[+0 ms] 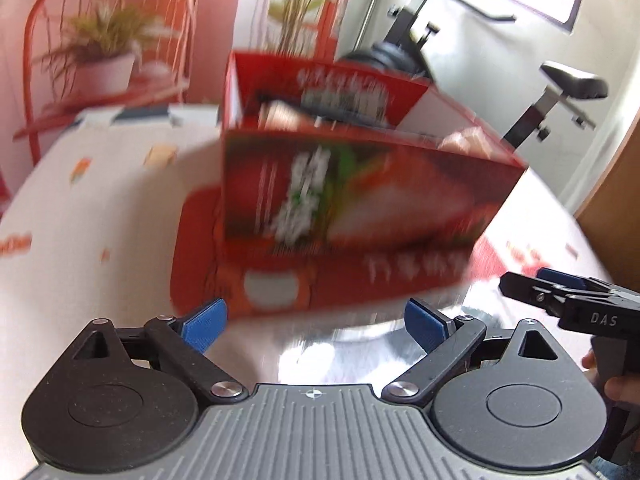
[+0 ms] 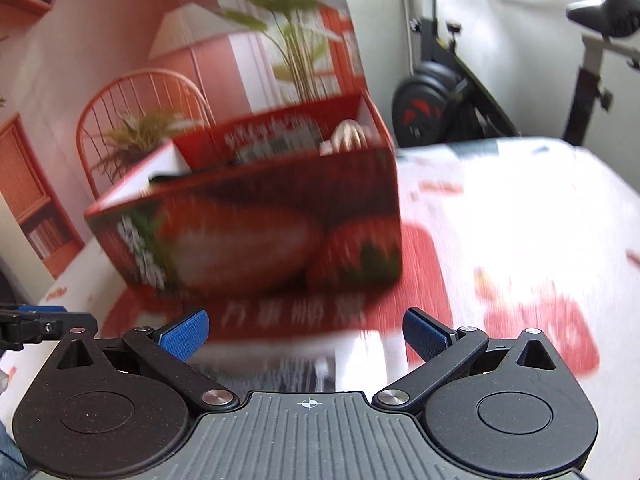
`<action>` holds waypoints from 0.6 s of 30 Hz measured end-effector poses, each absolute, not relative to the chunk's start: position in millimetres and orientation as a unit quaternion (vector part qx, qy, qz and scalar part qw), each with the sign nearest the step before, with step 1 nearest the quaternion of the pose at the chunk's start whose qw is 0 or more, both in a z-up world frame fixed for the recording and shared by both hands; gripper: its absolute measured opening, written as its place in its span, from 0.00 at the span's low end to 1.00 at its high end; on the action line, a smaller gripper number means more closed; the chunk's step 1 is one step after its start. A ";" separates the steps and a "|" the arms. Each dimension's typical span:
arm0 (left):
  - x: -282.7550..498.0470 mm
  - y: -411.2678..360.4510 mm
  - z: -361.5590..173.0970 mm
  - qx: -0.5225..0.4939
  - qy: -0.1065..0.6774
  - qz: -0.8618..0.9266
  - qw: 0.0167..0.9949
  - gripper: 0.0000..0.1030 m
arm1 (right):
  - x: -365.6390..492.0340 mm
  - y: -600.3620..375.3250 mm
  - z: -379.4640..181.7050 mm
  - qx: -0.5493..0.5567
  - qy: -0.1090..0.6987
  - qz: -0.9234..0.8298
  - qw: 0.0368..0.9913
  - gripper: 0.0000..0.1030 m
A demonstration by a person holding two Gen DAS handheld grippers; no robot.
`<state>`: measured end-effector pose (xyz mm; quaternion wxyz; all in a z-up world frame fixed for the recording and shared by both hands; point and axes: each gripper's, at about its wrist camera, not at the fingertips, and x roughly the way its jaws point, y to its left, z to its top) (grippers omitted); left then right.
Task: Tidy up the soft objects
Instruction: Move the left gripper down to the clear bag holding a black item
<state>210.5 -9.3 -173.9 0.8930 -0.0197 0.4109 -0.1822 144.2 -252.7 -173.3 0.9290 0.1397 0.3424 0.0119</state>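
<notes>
Red printed cardboard forms the open box (image 1: 360, 200), standing mid-table (image 1: 100, 220) with soft bundles (image 2: 348, 136) inside, too blurred to name. It should be light but crushable; the rim walls offer the safest hold. Both the left gripper (image 1: 316, 320) and right gripper (image 2: 306, 330) have fingers spread, empty. Bare table lies on both sides.
</notes>
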 end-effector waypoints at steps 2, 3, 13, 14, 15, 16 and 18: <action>208.4 -6.5 -182.3 -0.028 0.426 -0.176 0.887 0.94 | 138.3 -251.5 -182.6 0.146 0.359 0.007 0.922 0.99; 208.1 -4.8 -185.6 -0.034 0.431 -0.175 0.885 0.94 | 136.5 -251.3 -187.4 0.149 0.369 0.007 0.917 0.99; 193.3 -0.9 -218.2 -0.052 0.471 -0.160 0.866 0.95 | 125.1 -244.7 -211.9 0.129 0.407 0.000 0.904 1.00; 193.0 -0.9 -219.3 -0.054 0.472 -0.160 0.865 0.95 | 125.6 -244.3 -211.8 0.127 0.407 0.000 0.904 1.00; 193.9 0.0 -220.2 -0.056 0.473 -0.158 0.865 0.97 | 125.7 -243.4 -211.6 0.125 0.408 -0.001 0.905 1.00; 194.7 0.5 -221.2 -0.058 0.473 -0.156 0.865 0.98 | 125.7 -243.0 -211.7 0.123 0.407 -0.001 0.905 1.00; 195.6 2.3 -223.6 -0.061 0.474 -0.154 0.865 1.00 | 125.9 -242.5 -212.3 0.123 0.406 -0.001 0.906 1.00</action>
